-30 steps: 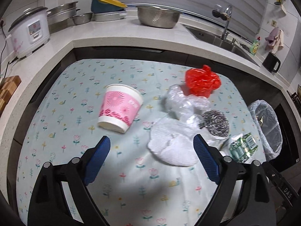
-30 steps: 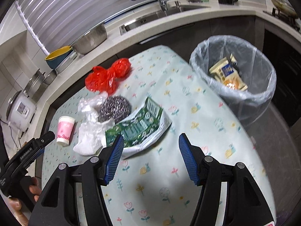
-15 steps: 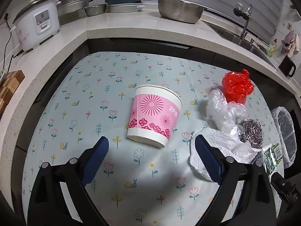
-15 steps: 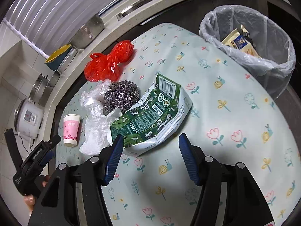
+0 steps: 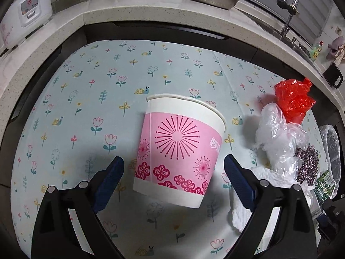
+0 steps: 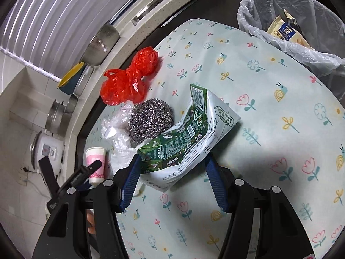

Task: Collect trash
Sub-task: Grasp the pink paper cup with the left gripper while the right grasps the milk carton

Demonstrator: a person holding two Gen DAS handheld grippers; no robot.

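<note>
Here, in the left wrist view, the left gripper [image 5: 174, 168] stands spread wide, its blue pads either side of the pink-and-white paper cup [image 5: 179, 149] but clear of its wall, so nothing is pinched yet. The cup stands upright on the flowered tablecloth [image 5: 103, 99]. To its right lies a heap of waste: a red plastic bag [image 5: 294, 101], a clear plastic bag [image 5: 278, 138], a steel scourer [image 5: 307, 164] and a white paper towel [image 5: 243, 211] beside the right-hand finger. The lined bin shows only as a sliver at the right edge.

In the right wrist view, the right gripper [image 6: 173, 179] is likewise spread, with the near end of the green-and-white wrapper [image 6: 187, 138] lying between its fingers; the left pad is at the wrapper's edge, and whether it touches I cannot tell, while the right pad stands apart. The scourer [image 6: 151, 120], red bag [image 6: 129, 77] and clear bag [image 6: 114, 123] lie just beyond it, the cup [image 6: 96, 161] farther left behind the other tool. The bin [image 6: 267, 36], off the table's far corner, already holds at least one packet [image 6: 284, 30].

By my reading, the job is at an early stage: some rubbish is binned, but six pieces sit on the table, none yet gripped. Both tools look poised to close, one on the cup, one on the wrapper.
</note>
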